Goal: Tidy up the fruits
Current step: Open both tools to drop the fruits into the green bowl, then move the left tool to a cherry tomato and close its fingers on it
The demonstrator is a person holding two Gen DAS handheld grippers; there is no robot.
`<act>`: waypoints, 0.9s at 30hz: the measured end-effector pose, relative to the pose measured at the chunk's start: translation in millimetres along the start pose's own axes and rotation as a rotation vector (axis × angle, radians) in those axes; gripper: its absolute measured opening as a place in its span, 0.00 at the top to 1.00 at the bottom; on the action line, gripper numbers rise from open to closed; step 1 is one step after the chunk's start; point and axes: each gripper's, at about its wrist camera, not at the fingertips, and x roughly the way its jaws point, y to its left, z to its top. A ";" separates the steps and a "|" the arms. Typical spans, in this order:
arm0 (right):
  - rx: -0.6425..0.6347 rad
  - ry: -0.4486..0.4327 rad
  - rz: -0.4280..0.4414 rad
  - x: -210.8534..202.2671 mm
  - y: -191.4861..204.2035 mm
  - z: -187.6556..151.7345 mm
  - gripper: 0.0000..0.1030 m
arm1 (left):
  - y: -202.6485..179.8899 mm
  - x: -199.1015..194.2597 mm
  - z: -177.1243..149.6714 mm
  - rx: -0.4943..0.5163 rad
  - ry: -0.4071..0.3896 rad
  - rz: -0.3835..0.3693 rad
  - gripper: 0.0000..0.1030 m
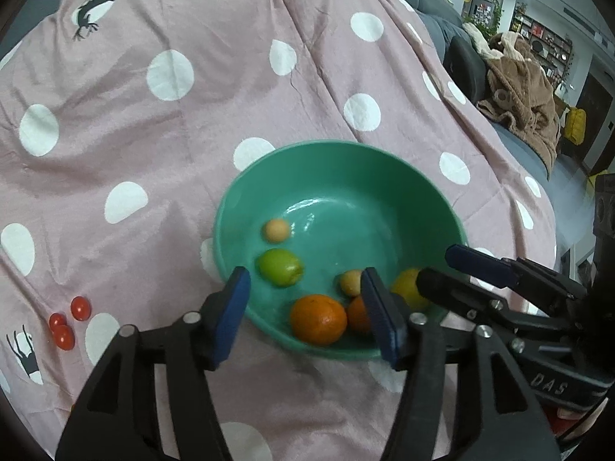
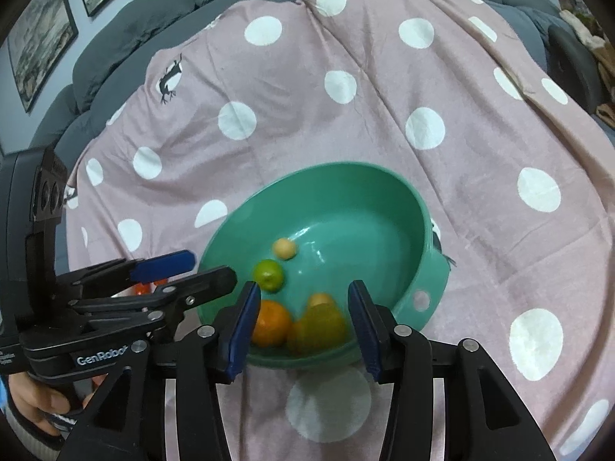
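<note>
A green bowl (image 1: pixel 384 176) sits on the pink dotted cloth; it also shows in the right wrist view (image 2: pixel 419 238). In it lie an orange (image 1: pixel 318 319), a second orange (image 1: pixel 358 315), a lime (image 1: pixel 279 267), a yellow lemon (image 1: pixel 409 286) and two small pale fruits (image 1: pixel 276 229) (image 1: pixel 350 281). My left gripper (image 1: pixel 307 315) is open and empty over the bowl's near rim. My right gripper (image 2: pixel 301 330) is open just above the lemon (image 2: pixel 321 328), which looks blurred. Three cherry tomatoes (image 1: pixel 63 330) lie on the cloth at the left.
The cloth (image 1: pixel 192 134) covers a grey sofa (image 2: pixel 134 30). A brown blanket (image 1: pixel 526 92) lies on the sofa at the right. Framed pictures (image 2: pixel 38 34) hang on the wall behind. Each gripper shows in the other's view, close beside the bowl.
</note>
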 end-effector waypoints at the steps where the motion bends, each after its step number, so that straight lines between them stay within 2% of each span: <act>1: 0.002 -0.004 -0.001 -1.3 0.1 0.7 0.53 | 2.0 -3.5 -1.5 -0.006 -0.003 0.003 0.41; 4: 0.014 -0.011 0.013 -7.1 1.4 1.3 0.53 | 8.4 -13.5 -8.3 -0.023 -0.010 0.013 0.37; 6: 0.011 -0.012 0.026 -11.5 4.9 -0.4 0.53 | 12.2 -20.9 -15.5 -0.036 -0.014 0.025 0.31; 12: -0.031 -0.005 0.075 -23.7 22.9 -10.0 0.53 | 36.7 -44.7 -58.6 -0.110 0.013 0.078 0.21; 17: -0.083 0.043 0.094 -26.5 40.4 -26.7 0.53 | 74.4 -66.3 -104.3 -0.223 0.046 0.130 0.21; 27: -0.169 0.135 0.142 -17.2 82.6 -45.6 0.53 | 145.8 -124.9 -183.8 -0.451 0.029 0.216 0.22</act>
